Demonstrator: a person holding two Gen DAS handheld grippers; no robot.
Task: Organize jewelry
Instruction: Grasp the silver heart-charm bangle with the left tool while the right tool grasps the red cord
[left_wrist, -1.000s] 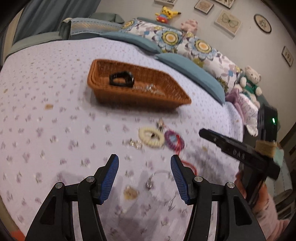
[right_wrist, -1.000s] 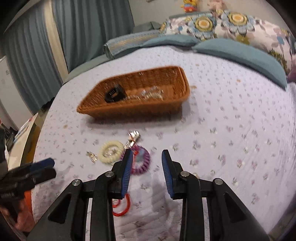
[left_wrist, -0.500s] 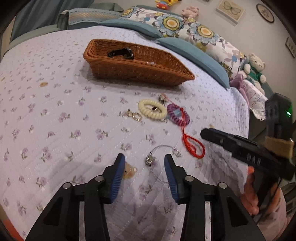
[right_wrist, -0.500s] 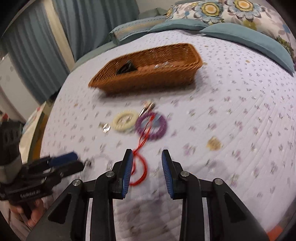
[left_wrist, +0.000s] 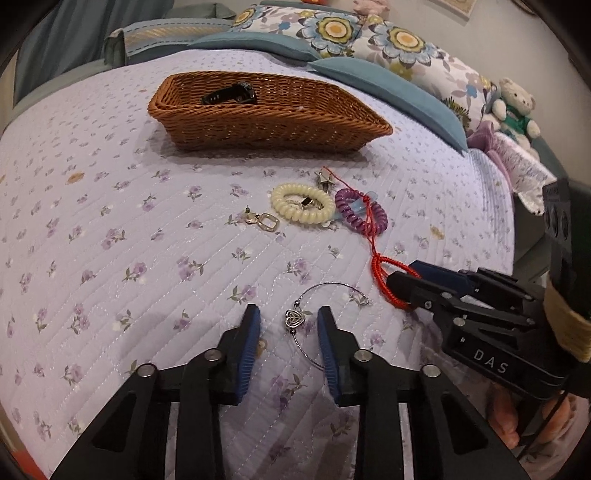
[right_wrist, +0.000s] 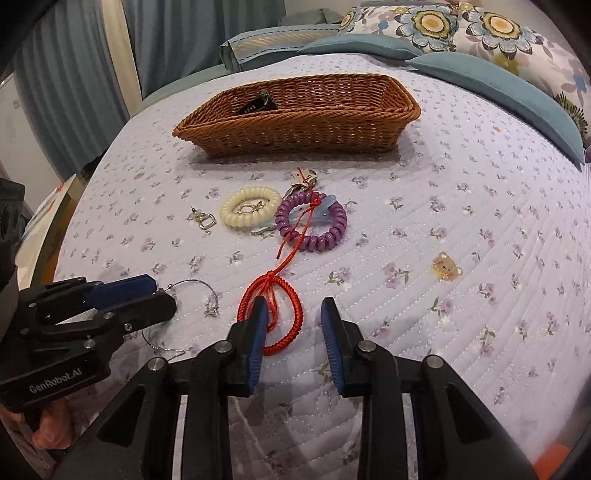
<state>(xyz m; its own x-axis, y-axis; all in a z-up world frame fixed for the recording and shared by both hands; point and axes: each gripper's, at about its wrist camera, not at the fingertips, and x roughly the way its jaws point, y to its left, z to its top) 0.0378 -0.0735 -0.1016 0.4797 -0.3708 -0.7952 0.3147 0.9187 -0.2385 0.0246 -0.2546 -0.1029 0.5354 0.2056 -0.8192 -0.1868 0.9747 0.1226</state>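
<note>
**Over the quilt: 2 grippers at the jewelry**

Low over the lilac bedspread (left_wrist: 110, 258), the left gripper (left_wrist: 288, 325) stands spread, its 2 blue pads flanking the heart charm of a silver wire bracelet (left_wrist: 294, 318) without touching it. Right of it, the right gripper (right_wrist: 293, 325) is also spread; its left pad lies over the loop of a red cord bracelet (right_wrist: 291, 306). Farther back lie a gold clasp (right_wrist: 205, 220), a cream coil band (right_wrist: 250, 205) and a purple coil band (right_wrist: 314, 221), touching. Beyond sits the wicker basket (right_wrist: 295, 129), holding a black watch (left_wrist: 229, 94).
</note>
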